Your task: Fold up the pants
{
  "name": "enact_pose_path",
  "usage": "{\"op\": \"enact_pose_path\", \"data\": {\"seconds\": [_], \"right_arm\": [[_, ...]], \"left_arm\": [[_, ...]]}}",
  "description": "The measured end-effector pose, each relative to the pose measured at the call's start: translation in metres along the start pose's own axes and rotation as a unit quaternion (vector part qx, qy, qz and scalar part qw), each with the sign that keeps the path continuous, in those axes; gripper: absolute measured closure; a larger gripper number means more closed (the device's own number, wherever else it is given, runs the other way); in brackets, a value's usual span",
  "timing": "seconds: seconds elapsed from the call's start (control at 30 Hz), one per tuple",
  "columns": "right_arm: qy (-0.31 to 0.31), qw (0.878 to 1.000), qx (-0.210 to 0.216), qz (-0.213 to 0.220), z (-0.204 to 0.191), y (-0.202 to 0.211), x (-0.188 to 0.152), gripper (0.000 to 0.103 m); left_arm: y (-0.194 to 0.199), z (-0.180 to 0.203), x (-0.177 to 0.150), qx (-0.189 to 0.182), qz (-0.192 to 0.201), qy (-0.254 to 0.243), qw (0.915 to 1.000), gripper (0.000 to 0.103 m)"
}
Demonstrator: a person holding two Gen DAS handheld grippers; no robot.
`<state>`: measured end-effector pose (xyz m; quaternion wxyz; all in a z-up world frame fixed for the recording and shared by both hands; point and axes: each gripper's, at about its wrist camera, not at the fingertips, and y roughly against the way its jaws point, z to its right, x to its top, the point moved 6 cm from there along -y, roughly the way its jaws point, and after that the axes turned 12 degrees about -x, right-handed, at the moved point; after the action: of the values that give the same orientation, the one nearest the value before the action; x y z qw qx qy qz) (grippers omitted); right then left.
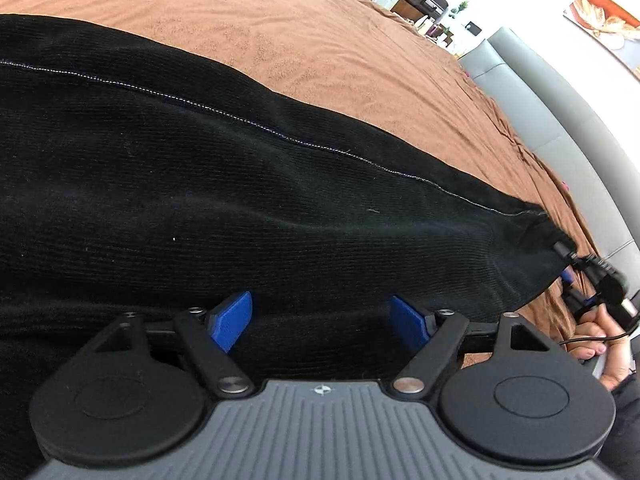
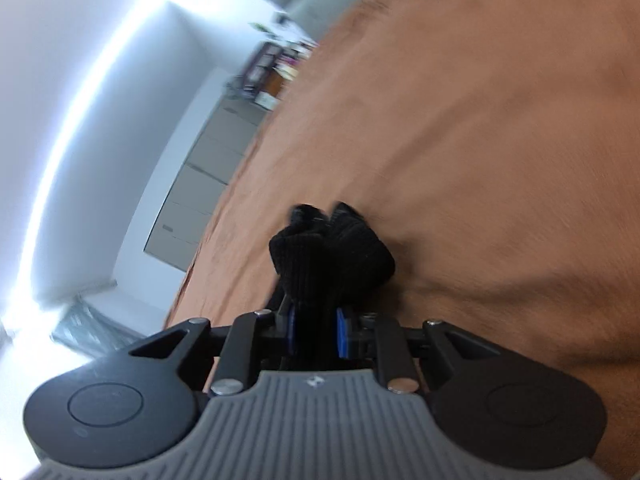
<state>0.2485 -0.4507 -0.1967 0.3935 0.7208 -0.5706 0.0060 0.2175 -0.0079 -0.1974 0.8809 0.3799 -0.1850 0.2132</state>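
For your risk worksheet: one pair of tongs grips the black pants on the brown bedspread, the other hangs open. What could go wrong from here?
1. The right tongs pinch only a bunched corner of the pants; it may slip out.
2. The left tongs are open over the cloth and could catch the bedspread too.

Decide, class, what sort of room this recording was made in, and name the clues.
Probably a bedroom in a home: a wide brown bedspread under the black pants, a grey padded headboard along its edge, and a framed picture on the wall.
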Motion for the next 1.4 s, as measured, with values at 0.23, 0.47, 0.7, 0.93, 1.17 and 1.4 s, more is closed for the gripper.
{"op": "enact_pose_path", "data": {"seconds": [0.23, 0.47, 0.7, 0.93, 1.17, 1.4], "right_arm": [[0.214, 0.972, 0.019, 0.095, -0.096, 0.041, -0.020, 0.088], [0.389, 0.910, 0.057, 0.132, -0.161, 0.059, -0.098, 0.088], [0.546, 0.827, 0.107, 0.086, -0.190, 0.050, -0.193, 0.084], [0.710, 0.695, 0.100, 0.061, -0.162, 0.030, -0.278, 0.081], [0.706, 0.695, 0.106, 0.087, -0.178, 0.054, -0.279, 0.064], [0.715, 0.681, 0.155, 0.024, -0.184, 0.069, -0.276, 0.053]], "left_arm": [[0.010, -0.005, -0.006, -0.013, 0.014, 0.006, 0.9998, 0.005], [0.008, -0.005, 0.001, -0.024, 0.021, 0.016, 0.9994, 0.004], [0.019, -0.019, 0.005, -0.053, 0.037, 0.059, 0.9962, 0.004], [0.022, -0.019, 0.002, -0.055, 0.040, 0.053, 0.9963, 0.004], [0.020, -0.015, 0.002, -0.051, 0.041, 0.052, 0.9965, 0.004], [0.020, -0.012, 0.003, -0.059, 0.039, 0.051, 0.9962, 0.004]]}}
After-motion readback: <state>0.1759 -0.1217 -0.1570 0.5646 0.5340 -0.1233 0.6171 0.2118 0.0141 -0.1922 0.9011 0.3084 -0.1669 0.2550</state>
